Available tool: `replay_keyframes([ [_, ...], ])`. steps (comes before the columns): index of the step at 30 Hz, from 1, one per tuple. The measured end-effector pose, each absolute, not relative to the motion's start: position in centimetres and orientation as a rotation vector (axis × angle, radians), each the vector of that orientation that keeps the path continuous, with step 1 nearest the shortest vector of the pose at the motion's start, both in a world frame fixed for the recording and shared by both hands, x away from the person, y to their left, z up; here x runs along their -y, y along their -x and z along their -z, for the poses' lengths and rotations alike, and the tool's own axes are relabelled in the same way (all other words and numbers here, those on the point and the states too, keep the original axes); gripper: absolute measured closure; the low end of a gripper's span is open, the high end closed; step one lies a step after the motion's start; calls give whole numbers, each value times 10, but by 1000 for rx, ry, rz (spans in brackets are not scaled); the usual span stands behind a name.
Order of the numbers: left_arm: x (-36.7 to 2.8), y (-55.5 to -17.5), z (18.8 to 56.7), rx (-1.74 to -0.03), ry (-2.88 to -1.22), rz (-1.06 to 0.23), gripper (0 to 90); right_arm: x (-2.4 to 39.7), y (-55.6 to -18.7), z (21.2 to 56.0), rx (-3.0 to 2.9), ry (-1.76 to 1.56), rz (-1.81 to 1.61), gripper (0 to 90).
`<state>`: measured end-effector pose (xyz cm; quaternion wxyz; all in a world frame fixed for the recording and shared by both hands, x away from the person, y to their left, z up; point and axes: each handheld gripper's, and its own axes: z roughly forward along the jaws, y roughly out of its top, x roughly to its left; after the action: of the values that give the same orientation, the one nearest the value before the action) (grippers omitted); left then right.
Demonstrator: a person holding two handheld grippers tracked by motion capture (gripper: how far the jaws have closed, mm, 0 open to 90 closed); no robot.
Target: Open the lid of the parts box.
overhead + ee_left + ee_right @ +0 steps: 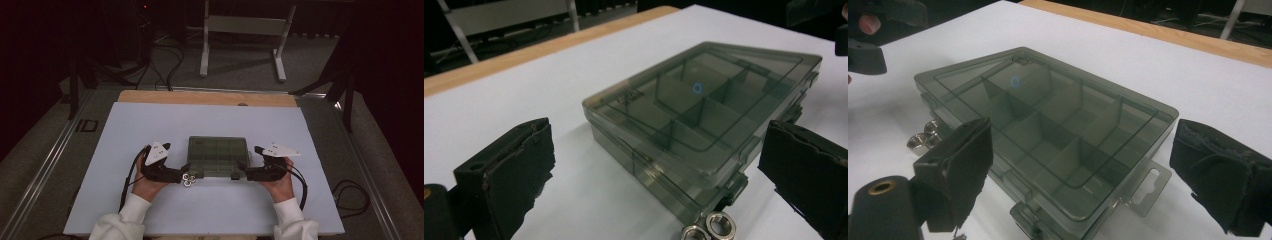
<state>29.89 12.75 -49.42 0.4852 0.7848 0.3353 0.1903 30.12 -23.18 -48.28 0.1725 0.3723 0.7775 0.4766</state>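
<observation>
At the near middle of the bench, left gripper sits low, held in a hand with white sleeve coming up from the bottom edge, pointing right toward the smoky clear compartment box. Its jaws stand wide apart, holding nothing; in the left gripper view the box's near left corner lies between them, not touching either. Small cluster of metal nuts lies on the sheet just at the box's front left corner, right by the left gripper's tips. Box is shut, lid flat, dividers visible through it, empty as far as can be told. Right gripper mirrors this from the other side, hand low, pointing left at the box's front right corner, jaws wide open and empty; the right gripper view shows the box's hang tab and front latch between them. Open room all round: bare white sheet to the left, right, behind the box, and in front toward the person. Sheet covers a wooden top, a strip of wood showing along the far edge. Beyond, grey carpet, cables, white table legs, dark room.
</observation>
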Motion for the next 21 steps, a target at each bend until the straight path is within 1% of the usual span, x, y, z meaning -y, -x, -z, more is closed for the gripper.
replay_keyframes([
  [13, -106, -296, 510, -772, -1981, -431, 19, 227, -297, 494, -2252, -1032, -1318, 105],
  [21, -101, -296, 515, -764, -2003, -419, 31, 222, -296, 500, -2284, -1028, -1285, 104],
])
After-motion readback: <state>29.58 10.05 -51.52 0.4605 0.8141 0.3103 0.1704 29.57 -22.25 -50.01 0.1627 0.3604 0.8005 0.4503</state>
